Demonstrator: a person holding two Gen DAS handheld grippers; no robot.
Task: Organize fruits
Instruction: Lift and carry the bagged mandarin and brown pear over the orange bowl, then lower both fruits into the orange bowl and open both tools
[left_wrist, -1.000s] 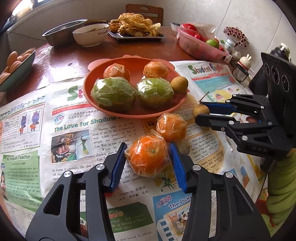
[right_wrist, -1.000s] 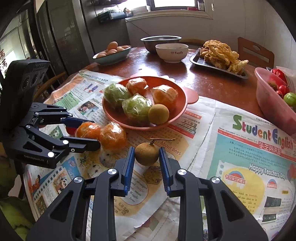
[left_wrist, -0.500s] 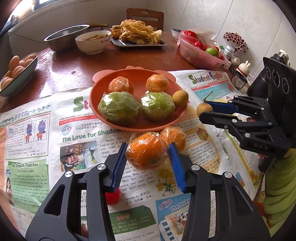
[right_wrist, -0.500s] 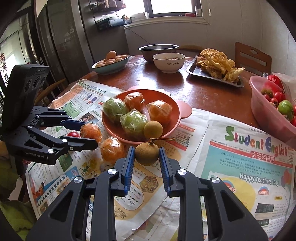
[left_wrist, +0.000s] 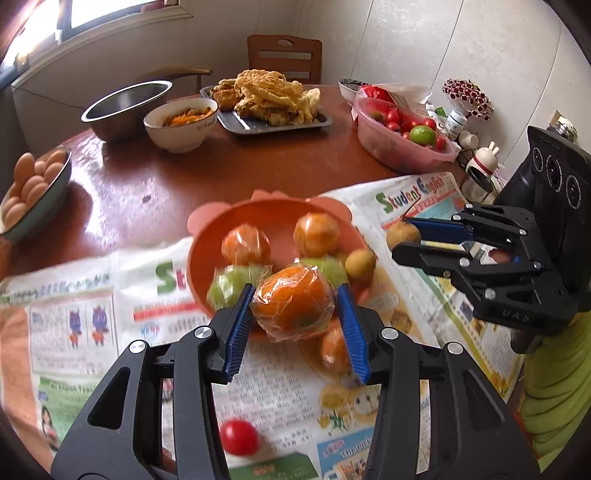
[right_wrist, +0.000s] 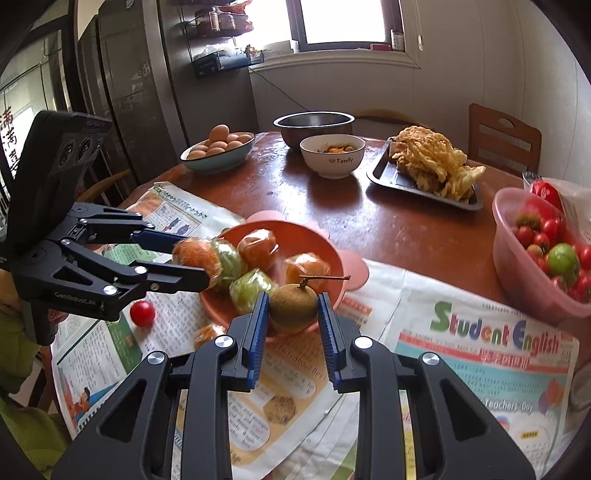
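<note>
My left gripper (left_wrist: 293, 312) is shut on a plastic-wrapped orange (left_wrist: 293, 308) and holds it in the air over the near rim of the orange plate (left_wrist: 273, 210). My right gripper (right_wrist: 293, 308) is shut on a small brown fruit with a stem (right_wrist: 293, 306), lifted above the plate's (right_wrist: 295, 236) near edge. The plate holds wrapped oranges (left_wrist: 317, 233), wrapped green fruits (right_wrist: 251, 290) and a small brown fruit (left_wrist: 360, 261). Another wrapped orange (left_wrist: 334, 349) and a red cherry tomato (left_wrist: 239, 436) lie on the newspaper (left_wrist: 92, 295).
The round wooden table (right_wrist: 406, 229) carries a bowl of eggs (right_wrist: 218, 149), a steel bowl (right_wrist: 314, 125), a white bowl (right_wrist: 332, 155), a tray of fried food (right_wrist: 428, 162) and a pink basin of tomatoes (right_wrist: 546, 251). Small bottles (left_wrist: 476, 170) stand at the right edge.
Both grippers have lifted their fruits off the newspaper and moved them toward the plate. The cherry tomato under the left gripper has come into view.
</note>
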